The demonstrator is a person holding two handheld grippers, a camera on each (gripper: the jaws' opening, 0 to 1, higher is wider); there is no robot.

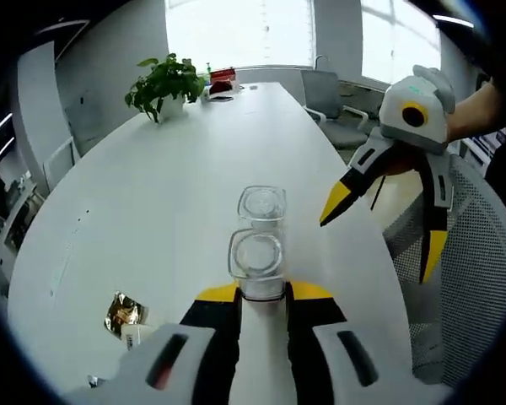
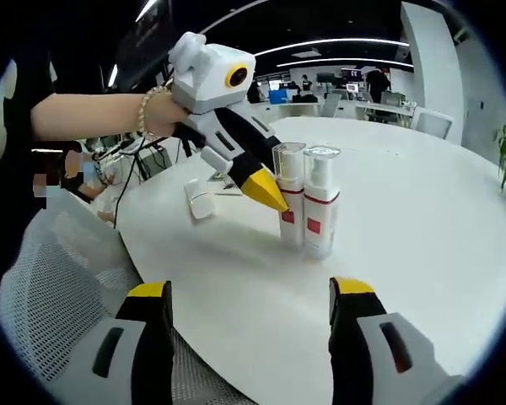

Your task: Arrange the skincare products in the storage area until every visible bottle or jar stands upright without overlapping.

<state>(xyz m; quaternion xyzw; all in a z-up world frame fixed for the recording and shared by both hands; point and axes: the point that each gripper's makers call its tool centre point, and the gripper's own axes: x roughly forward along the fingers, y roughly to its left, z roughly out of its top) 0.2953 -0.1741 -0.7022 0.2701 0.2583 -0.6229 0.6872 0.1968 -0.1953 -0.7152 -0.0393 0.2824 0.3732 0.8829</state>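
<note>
Your left gripper [image 1: 257, 293] has its yellow-tipped jaws pressed on either side of the near bottle [image 1: 256, 266], which stands upright on the white table [image 1: 152, 202]. A second bottle [image 1: 262, 207] stands upright just behind it, touching or nearly so. In the right gripper view both bottles stand side by side near the table's edge. Your right gripper [image 2: 249, 297] hangs beside the table over a mesh chair [image 2: 51, 287], jaws spread wide and holding nothing. A potted plant [image 1: 163, 84] sits at the far end.

White hand-held gripper [image 2: 261, 190], yellow-tipped black jaws; beaded bracelet [image 2: 154, 108]
</note>
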